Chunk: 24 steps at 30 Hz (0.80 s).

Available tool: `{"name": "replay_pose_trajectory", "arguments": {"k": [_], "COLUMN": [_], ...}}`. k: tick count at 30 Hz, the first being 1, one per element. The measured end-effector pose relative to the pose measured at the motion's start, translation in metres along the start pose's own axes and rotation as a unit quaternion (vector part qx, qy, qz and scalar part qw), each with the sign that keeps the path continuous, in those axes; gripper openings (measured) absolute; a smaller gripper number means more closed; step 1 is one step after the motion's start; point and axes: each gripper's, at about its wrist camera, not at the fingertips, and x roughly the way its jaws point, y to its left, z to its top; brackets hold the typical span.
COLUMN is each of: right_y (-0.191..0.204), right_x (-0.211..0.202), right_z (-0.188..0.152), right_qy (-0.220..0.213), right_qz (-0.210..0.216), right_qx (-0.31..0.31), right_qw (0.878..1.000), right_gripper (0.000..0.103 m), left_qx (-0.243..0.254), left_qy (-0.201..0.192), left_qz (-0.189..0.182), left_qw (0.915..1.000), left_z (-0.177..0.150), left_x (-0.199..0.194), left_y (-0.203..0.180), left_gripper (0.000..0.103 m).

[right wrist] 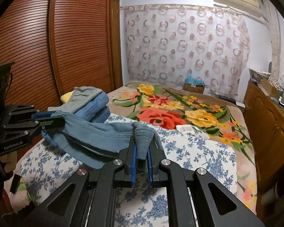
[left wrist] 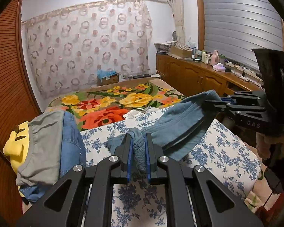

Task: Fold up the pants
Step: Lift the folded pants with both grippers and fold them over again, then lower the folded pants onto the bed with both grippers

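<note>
Spanning the gap between both tools, the pants [left wrist: 179, 126] hang just above the floral sheet [left wrist: 217, 151] on the bed [right wrist: 179, 104], sagging in the middle. Judged soft, light and limp: they will droop and crease unless kept taut, so ribbed cuffs or hems are the surest holds. The left gripper [left wrist: 138, 151] is clamped narrow on one ribbed end, the right gripper [right wrist: 142, 155] likewise on another.

The small bottles and boxes crowding the long wooden desk [left wrist: 214, 70] are too tiny to identify. A yellow plush toy [left wrist: 15, 141] lies mostly buried beneath the stacked grey and blue folded clothes [left wrist: 51, 143].
</note>
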Motion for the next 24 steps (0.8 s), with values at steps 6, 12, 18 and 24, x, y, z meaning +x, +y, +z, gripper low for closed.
{"name": "replay_pose_trajectory", "arguments": {"k": [6,12,18,24], "right_y": [-0.002,-0.001,0.002,0.008], "right_x": [0.005,-0.002,-0.006,-0.017], "right_z": [-0.019,-0.036,-0.062,-0.083], "right_qy": [0.012,0.022,0.035,0.044], "right_qz": [0.009,0.024,0.027,0.034], "right_qx": [0.003,0.020,0.040,0.051], "right_qw": [1.000,0.999,0.998,0.997], "right_gripper": [0.010,0.010,0.010,0.010], "left_qx": [0.000,-0.007,-0.010,-0.007], "left_qy": [0.007,0.013,0.027,0.034], "left_qz": [-0.010,-0.022,-0.028,-0.034], "left_qw": [0.9999,0.9996,0.9992,0.9988], "left_z": [-0.009,-0.034,-0.061,-0.081], "left_x": [0.002,-0.005,-0.004,-0.011], "left_y": [-0.007,-0.012,-0.022,-0.033], "left_gripper": [0.012,0.012,0.012,0.012]}}
